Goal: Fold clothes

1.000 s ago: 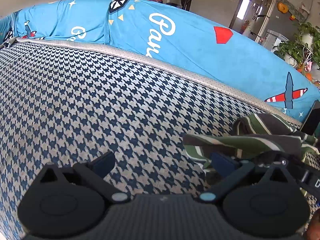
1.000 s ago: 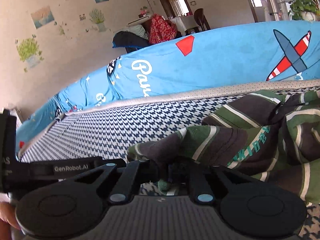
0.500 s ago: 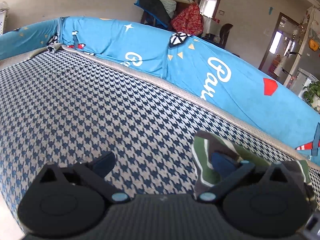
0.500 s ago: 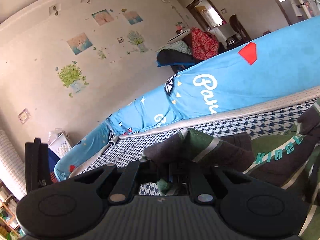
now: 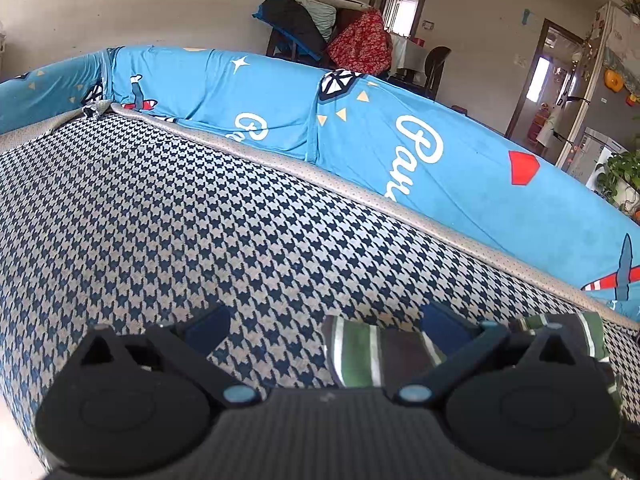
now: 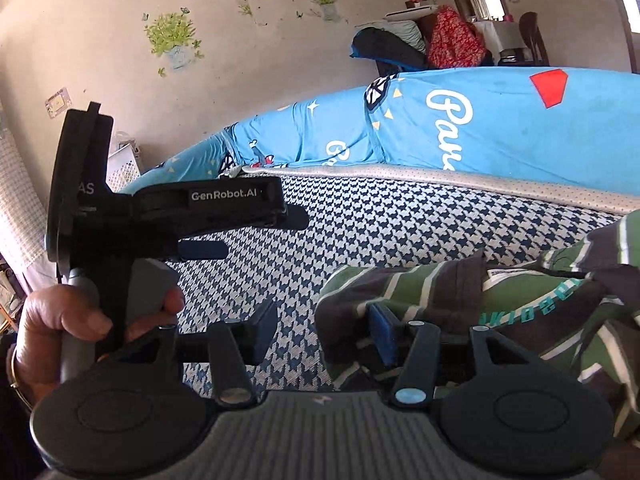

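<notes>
A green, brown and white striped garment (image 6: 500, 300) lies crumpled on the houndstooth sofa seat (image 6: 400, 232). My right gripper (image 6: 324, 328) is open; its right finger touches the garment's near edge, the left finger is over bare seat. My left gripper (image 5: 324, 324) is open and empty, low over the seat (image 5: 160, 220), with a corner of the striped garment (image 5: 368, 352) between its fingers and under the right one. The left gripper also shows in the right wrist view (image 6: 200, 220), held by a hand at the left.
A blue printed cover (image 5: 440, 152) drapes the sofa back behind the seat. Beyond it stand a chair with piled clothes (image 5: 328, 28), doorways and potted plants (image 5: 616, 176). A white basket (image 6: 124, 164) stands by the wall at left.
My right gripper has opened and let go of the garment's edge. My left gripper has swung left and tilted up, and the garment corner now lies between its fingers.
</notes>
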`<action>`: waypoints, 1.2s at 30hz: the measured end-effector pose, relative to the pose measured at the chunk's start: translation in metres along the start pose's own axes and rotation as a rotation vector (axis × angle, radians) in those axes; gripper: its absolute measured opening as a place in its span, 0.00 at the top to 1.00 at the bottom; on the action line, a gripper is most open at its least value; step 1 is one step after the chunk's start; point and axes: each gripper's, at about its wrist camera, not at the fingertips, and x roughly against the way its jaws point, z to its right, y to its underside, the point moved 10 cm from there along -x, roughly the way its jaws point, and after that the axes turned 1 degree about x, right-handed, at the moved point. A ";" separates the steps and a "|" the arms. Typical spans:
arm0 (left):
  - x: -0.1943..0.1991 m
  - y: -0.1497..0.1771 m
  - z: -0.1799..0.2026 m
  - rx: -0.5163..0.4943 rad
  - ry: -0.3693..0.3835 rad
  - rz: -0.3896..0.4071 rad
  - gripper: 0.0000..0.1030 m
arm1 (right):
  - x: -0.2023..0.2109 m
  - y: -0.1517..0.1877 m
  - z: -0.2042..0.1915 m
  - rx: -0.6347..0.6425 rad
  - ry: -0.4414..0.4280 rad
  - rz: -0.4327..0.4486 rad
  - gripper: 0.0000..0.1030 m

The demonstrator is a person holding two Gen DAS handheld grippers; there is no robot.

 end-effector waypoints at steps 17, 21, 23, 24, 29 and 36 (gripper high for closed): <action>-0.041 0.074 0.081 -0.104 0.091 -0.232 0.00 | 0.060 -0.032 0.137 -0.193 0.432 0.188 0.41; -0.049 0.091 0.086 -0.116 0.089 -0.287 0.00 | 0.050 -0.030 0.152 -0.192 0.450 0.163 0.35; -0.051 0.096 0.084 -0.127 0.074 -0.297 0.00 | 0.044 -0.028 0.159 -0.191 0.458 0.150 0.35; -0.052 0.097 0.083 -0.130 0.068 -0.301 0.00 | 0.042 -0.027 0.163 -0.191 0.462 0.143 0.35; -0.056 0.103 0.079 -0.114 0.058 -0.334 0.00 | 0.023 -0.022 0.176 -0.191 0.462 0.108 0.37; -0.060 0.110 0.078 -0.112 0.041 -0.358 0.00 | 0.002 -0.019 0.183 -0.183 0.442 0.054 0.78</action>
